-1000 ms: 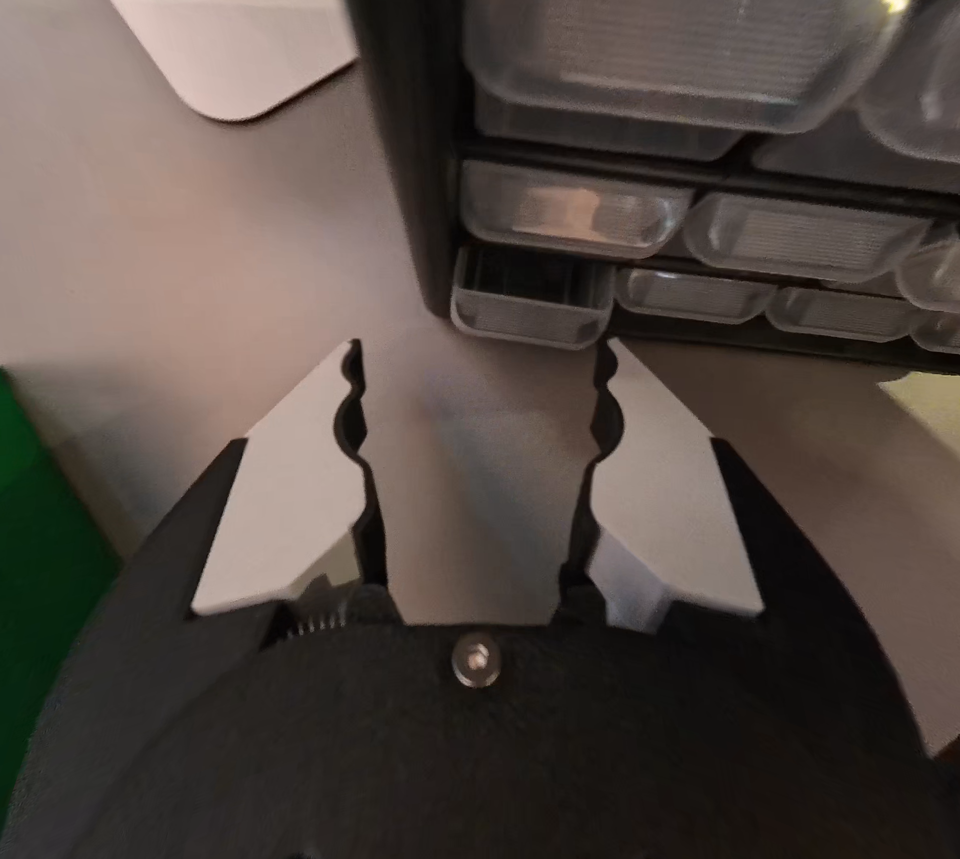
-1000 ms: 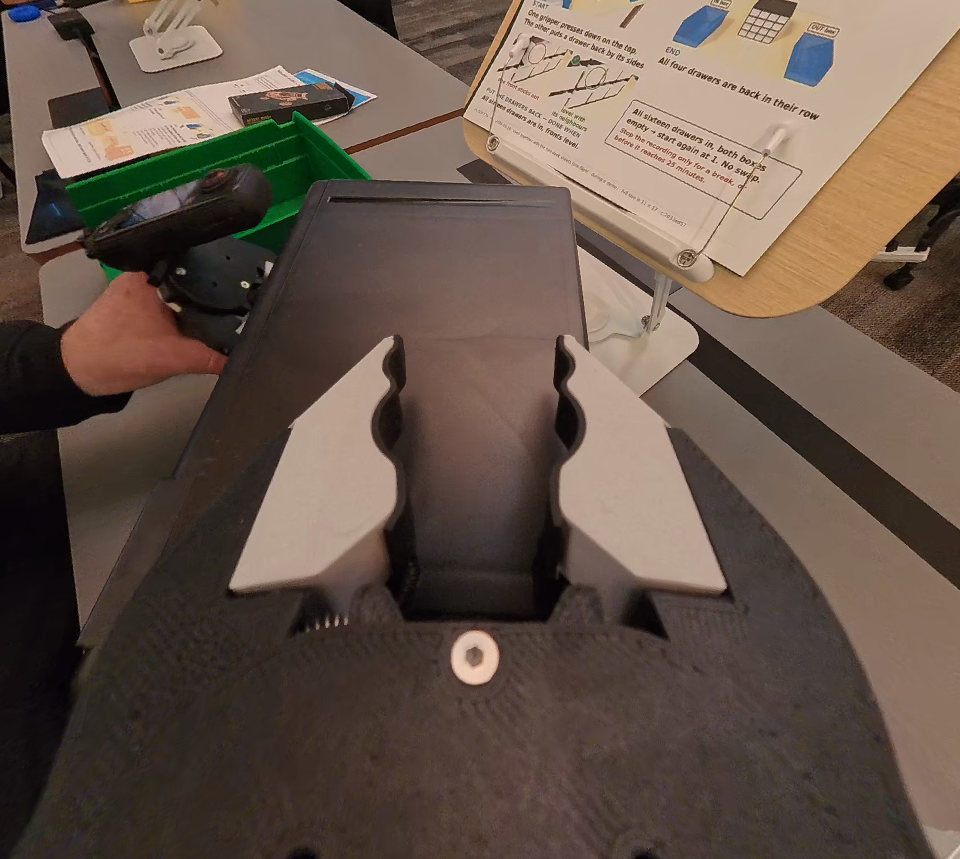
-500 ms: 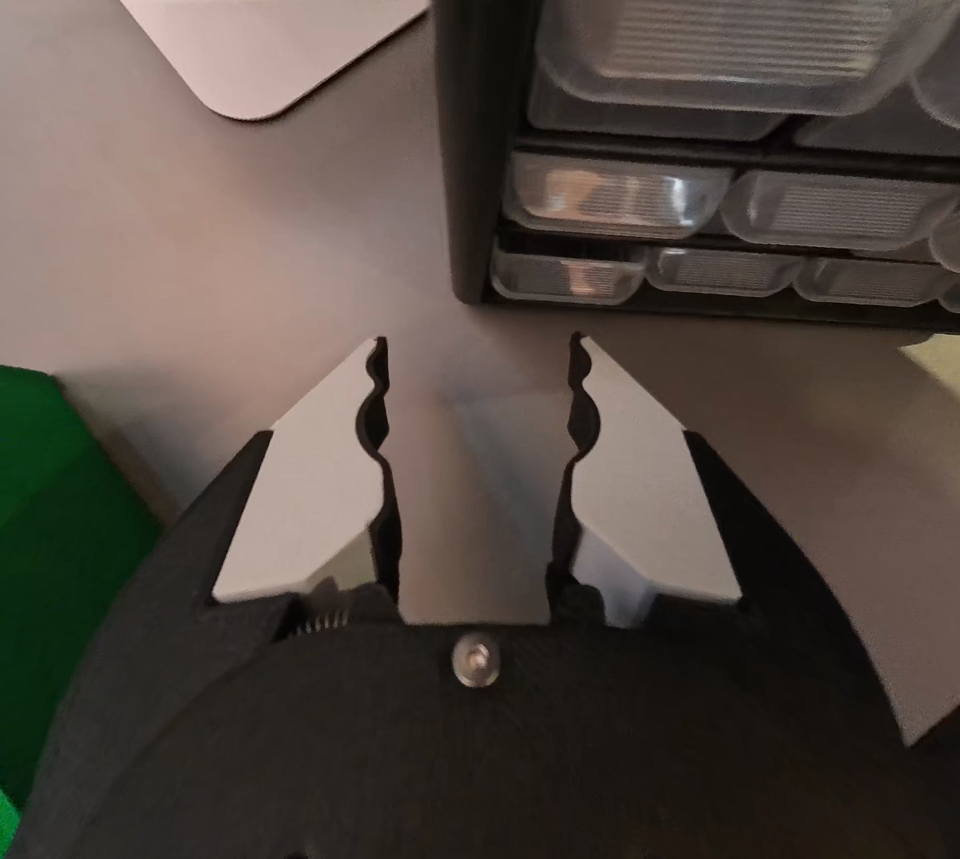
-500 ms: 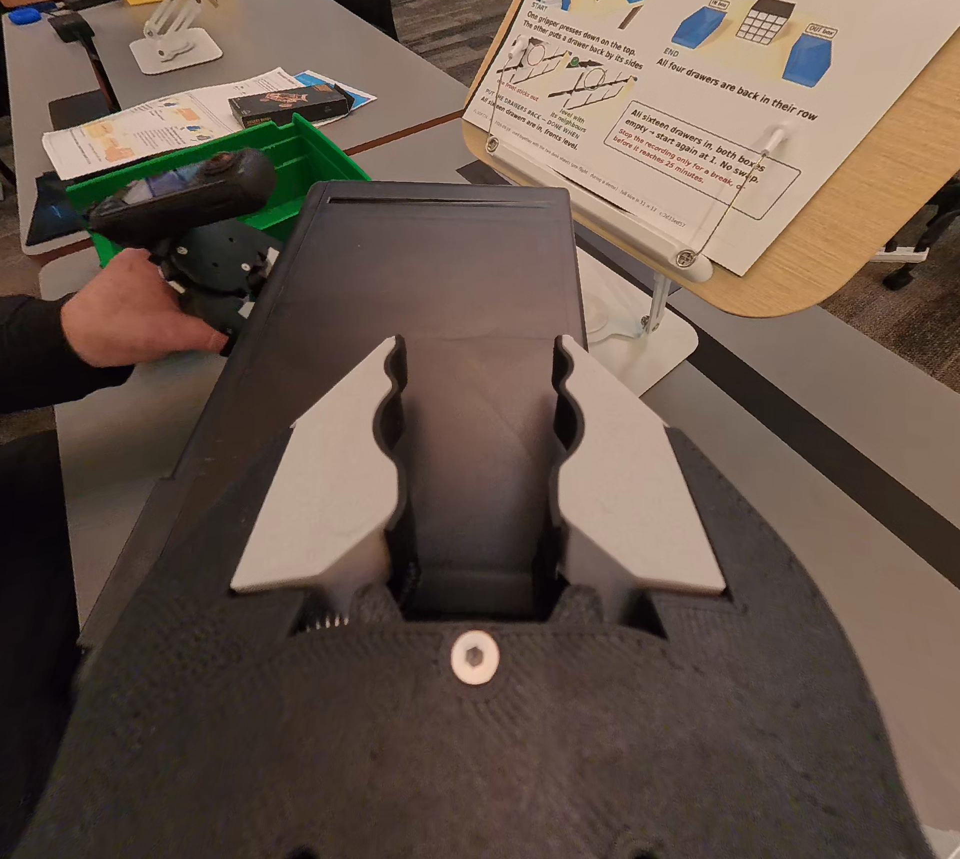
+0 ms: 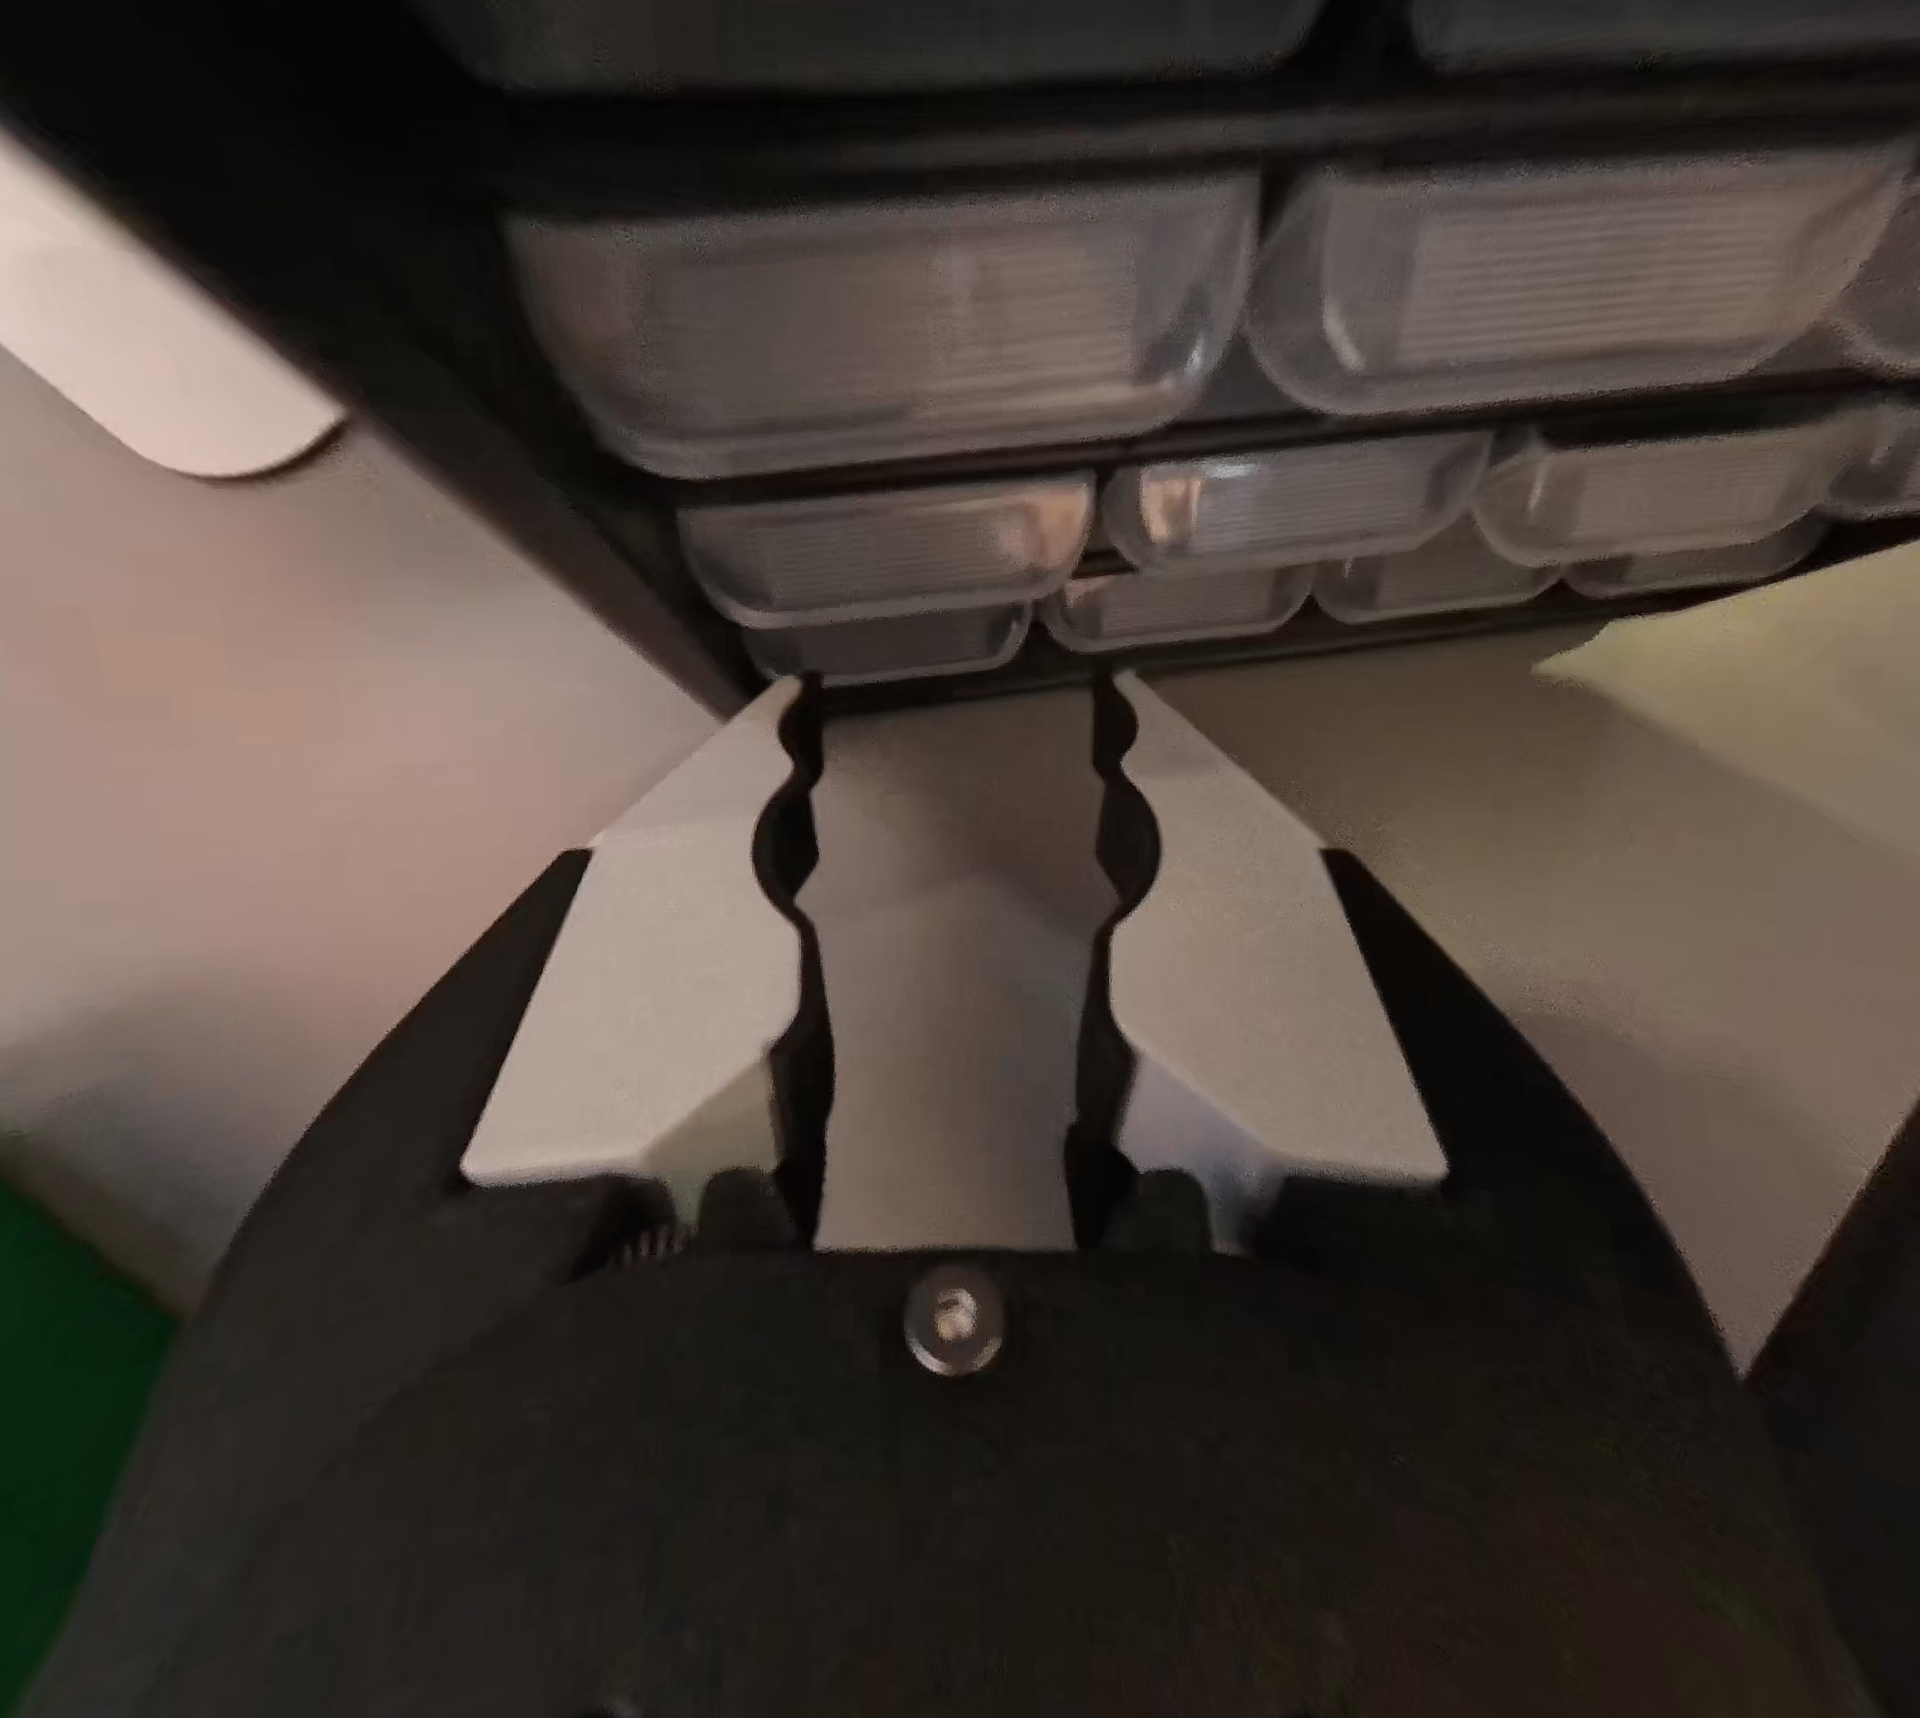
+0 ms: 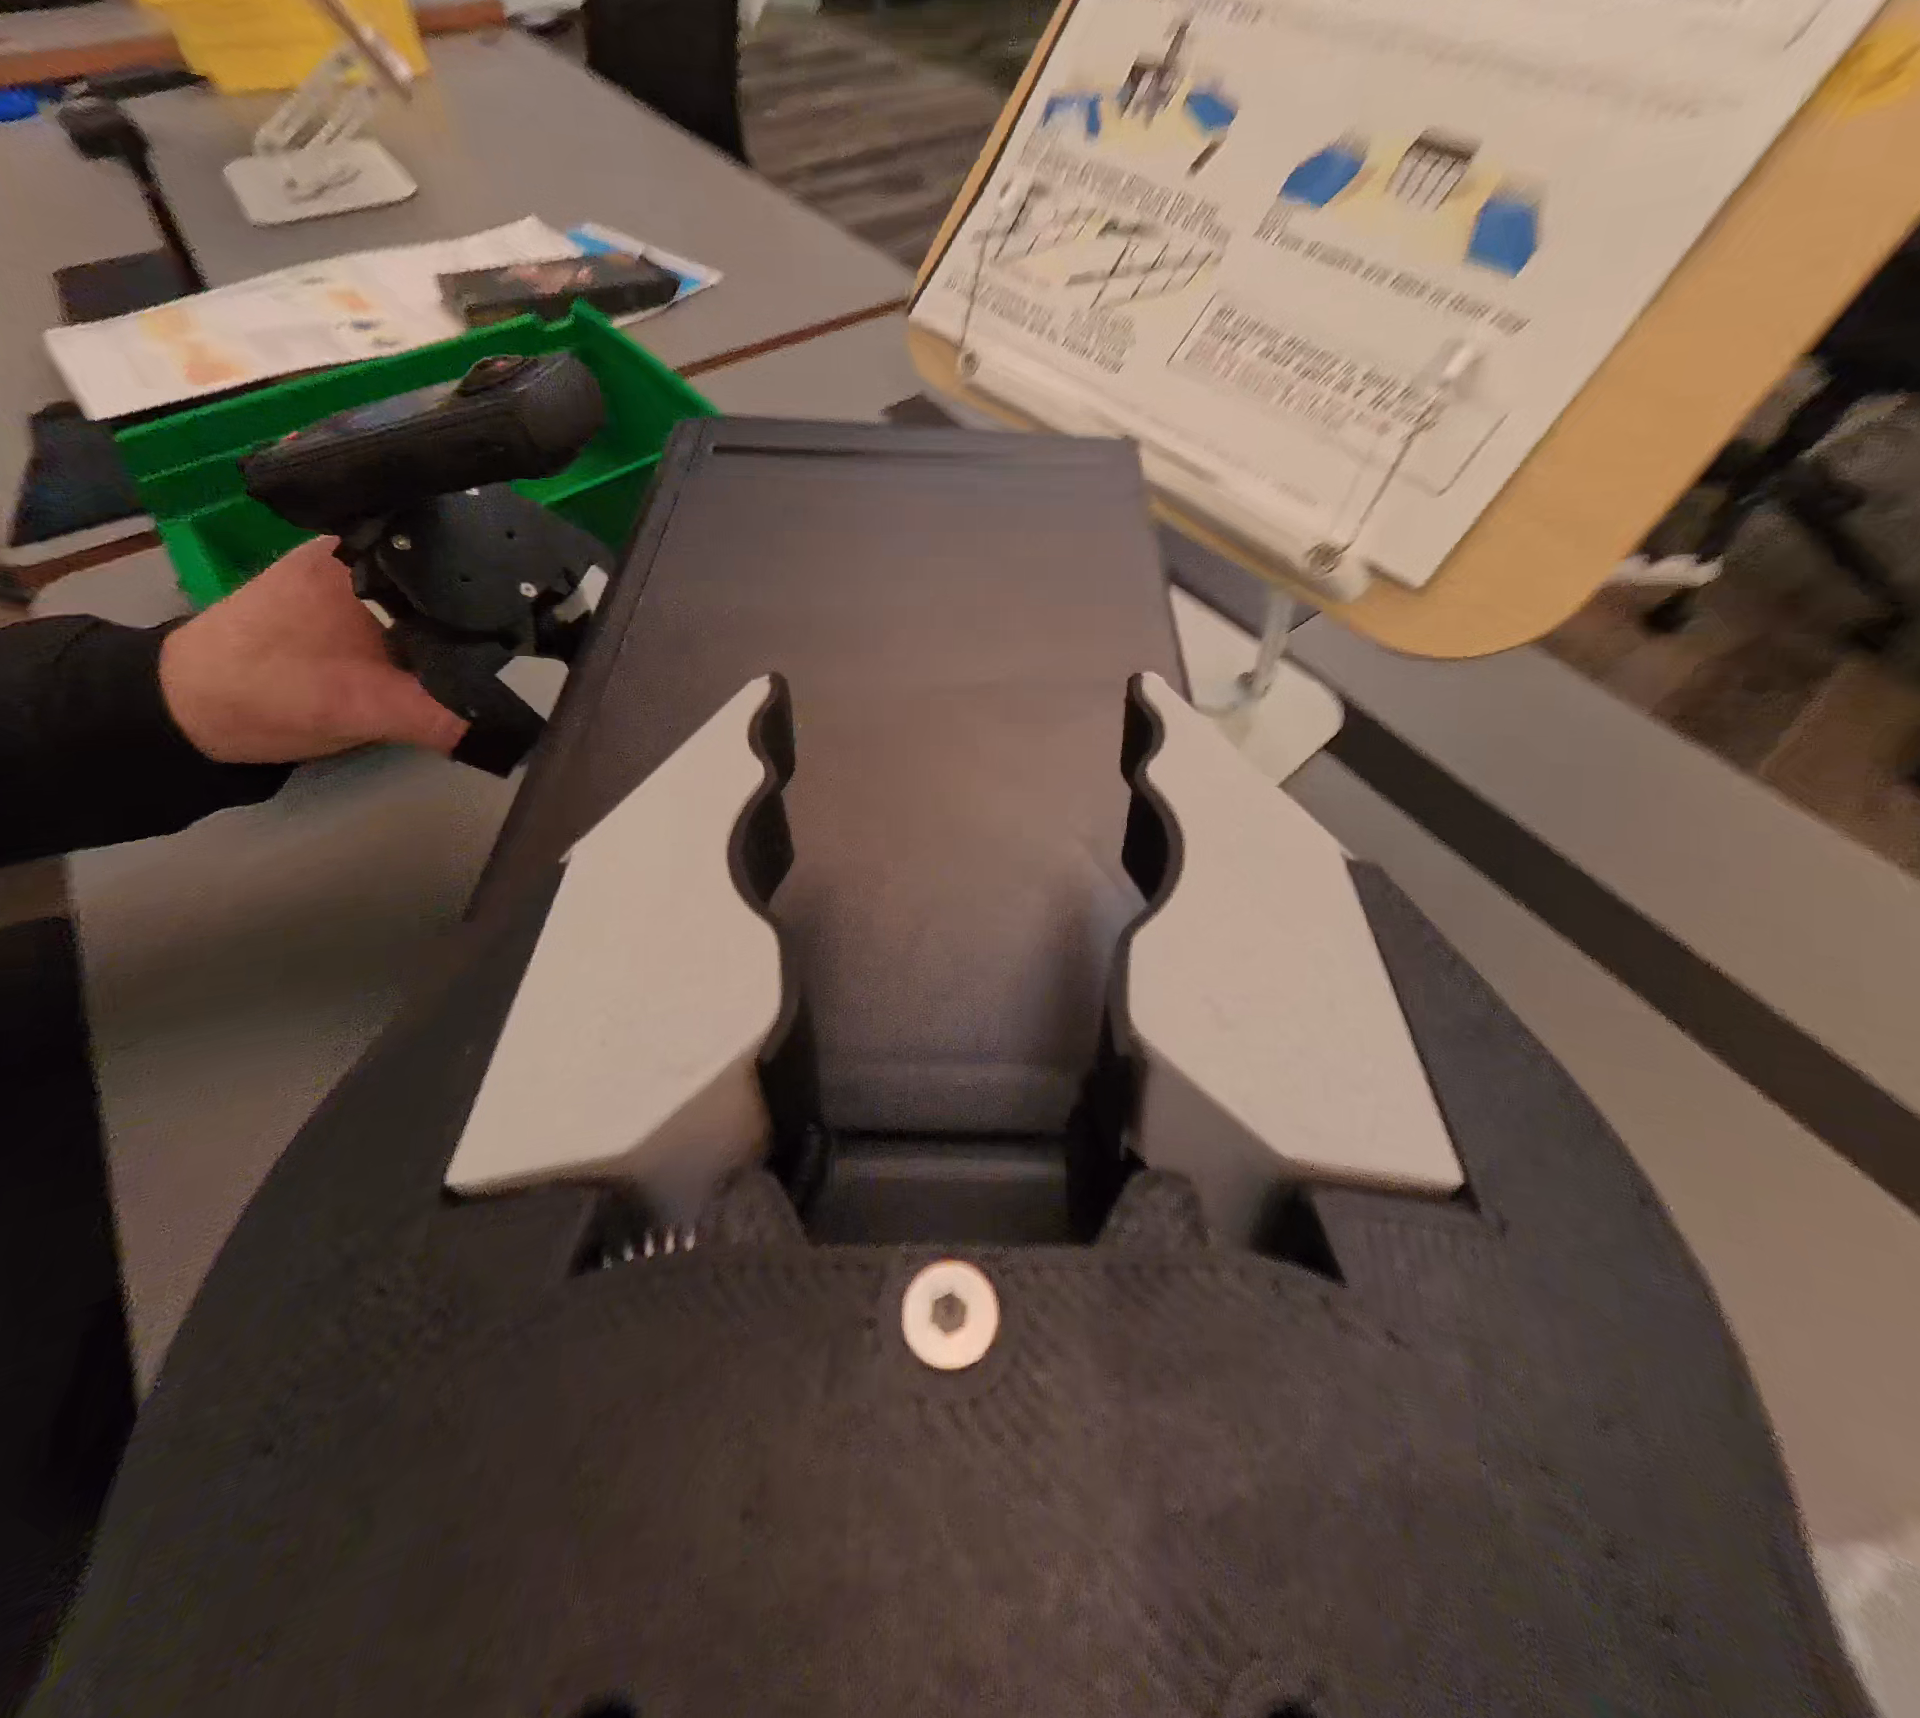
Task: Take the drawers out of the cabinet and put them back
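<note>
Right gripper (image 6: 951,702), jaws apart, steadies the black cabinet (image 6: 914,588) top while the empty, parted left gripper (image 5: 958,692) nears the bottom-left clear drawer (image 5: 883,645).

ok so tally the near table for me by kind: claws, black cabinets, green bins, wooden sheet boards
claws: 2 (left claw, right claw)
black plastic drawer cabinet: 1
green plastic bin: 1
tilted wooden board with paper sheet: 1
total: 5

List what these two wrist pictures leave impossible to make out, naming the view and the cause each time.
- Cabinet top rows, left wrist view: cut off by the upper edge, blurred.
- Drawers, left wrist view: contents lost to blur.
- Cabinet front, right wrist view: hidden under its own top.
- Left hand-held gripper fingertips, right wrist view: behind the cabinet edge.
</note>
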Tool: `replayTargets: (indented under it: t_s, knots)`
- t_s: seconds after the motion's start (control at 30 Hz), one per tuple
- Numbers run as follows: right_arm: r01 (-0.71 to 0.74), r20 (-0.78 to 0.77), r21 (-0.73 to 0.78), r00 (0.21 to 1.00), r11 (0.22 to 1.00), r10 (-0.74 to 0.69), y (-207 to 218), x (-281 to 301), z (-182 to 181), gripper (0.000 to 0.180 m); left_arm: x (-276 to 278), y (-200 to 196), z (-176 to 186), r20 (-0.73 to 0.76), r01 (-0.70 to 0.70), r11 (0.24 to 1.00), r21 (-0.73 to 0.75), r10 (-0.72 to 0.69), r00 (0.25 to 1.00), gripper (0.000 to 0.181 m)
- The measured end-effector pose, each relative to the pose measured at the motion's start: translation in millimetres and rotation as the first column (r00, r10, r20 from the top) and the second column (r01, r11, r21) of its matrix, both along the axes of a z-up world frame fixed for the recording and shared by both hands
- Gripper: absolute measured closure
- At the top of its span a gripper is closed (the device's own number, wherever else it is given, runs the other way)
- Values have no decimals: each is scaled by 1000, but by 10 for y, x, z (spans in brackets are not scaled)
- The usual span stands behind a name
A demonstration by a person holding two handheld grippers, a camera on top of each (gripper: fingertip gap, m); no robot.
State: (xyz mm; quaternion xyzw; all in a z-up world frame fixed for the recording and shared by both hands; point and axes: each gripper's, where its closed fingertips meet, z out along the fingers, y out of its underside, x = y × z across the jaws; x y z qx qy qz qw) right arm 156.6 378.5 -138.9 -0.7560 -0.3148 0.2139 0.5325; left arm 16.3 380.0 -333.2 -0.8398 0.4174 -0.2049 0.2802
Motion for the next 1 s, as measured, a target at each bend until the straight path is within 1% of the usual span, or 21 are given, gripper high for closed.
replayTargets:
  t_s: [0.07,0.1,0.17,0.2,0.23,0.27,0.33,0.43,0.47,0.5,0.53,0.63,0.7,0.73,0.77,0.8,0.83,0.87,0.9,0.97,1.0]
  knots:
    - [84,22,71,996,994,-86,-117,126,115,123,-35,11,84,59,-22,998,-51,25,998,124]
    - [148,49,85,987,985,-153,-168,230,127,123,-66,26,129,77,-29,998,-59,34,996,112]
    - [246,54,87,967,965,-251,-284,399,126,124,-100,68,309,143,-24,1000,-11,26,989,107]
    - [301,42,72,952,951,-304,-331,498,104,124,-65,41,434,218,-5,1000,-16,8,976,95]
    - [361,21,53,932,931,-362,-371,611,79,125,-13,13,609,329,8,1000,-27,1,944,79]
    - [398,-21,33,917,917,-398,-418,685,64,124,18,17,799,437,7,1000,-11,-2,899,70]
    - [432,-123,-40,893,901,-434,-507,751,-2,115,34,74,1067,576,-17,1000,17,4,817,53]
    - [427,-181,-138,876,894,-447,-585,678,-189,111,87,122,1323,708,-6,1000,4,2,707,43]
    - [410,-198,-161,877,898,-437,-607,607,-234,109,124,109,1356,729,22,1000,-15,-4,685,44]
    - [405,-216,-166,875,899,-434,-623,552,-248,101,167,90,1370,745,55,997,-44,-4,667,41]
    - [414,-222,-159,870,897,-441,-633,521,-248,97,198,88,1392,764,75,995,-68,4,645,32]
    - [426,-198,-149,871,893,-449,-635,483,-257,93,177,122,1407,783,80,992,-99,28,622,37]
    - [401,-187,-135,888,906,-421,-621,452,-244,92,176,112,1394,772,77,992,-101,29,635,39]
    - [342,-195,-133,911,930,-363,-628,366,-235,111,186,93,1378,755,71,993,-92,23,655,39]
    - [269,-223,-146,929,952,-296,-639,256,-220,118,205,61,1365,738,71,994,-84,14,675,39]
    - [204,-265,-171,933,964,-245,-646,166,-195,118,227,31,1353,723,69,995,-75,7,691,38]
    - [187,-273,-196,932,963,-237,-633,157,-188,114,238,11,1336,708,62,996,-65,2,706,38]
    - [212,-251,-201,933,957,-259,-603,213,-188,109,229,-11,1315,691,53,996,-65,7,723,45]
    - [233,-242,-191,930,953,-276,-582,266,-171,110,222,-51,1306,681,63,995,-72,3,733,49]
    - [263,-225,-177,927,948,-299,-580,326,-159,105,205,-129,1291,676,90,992,-87,-8,737,62]
    - [303,-200,-151,923,941,-329,-599,381,-148,102,187,-144,1287,678,93,992,-90,-7,735,70]
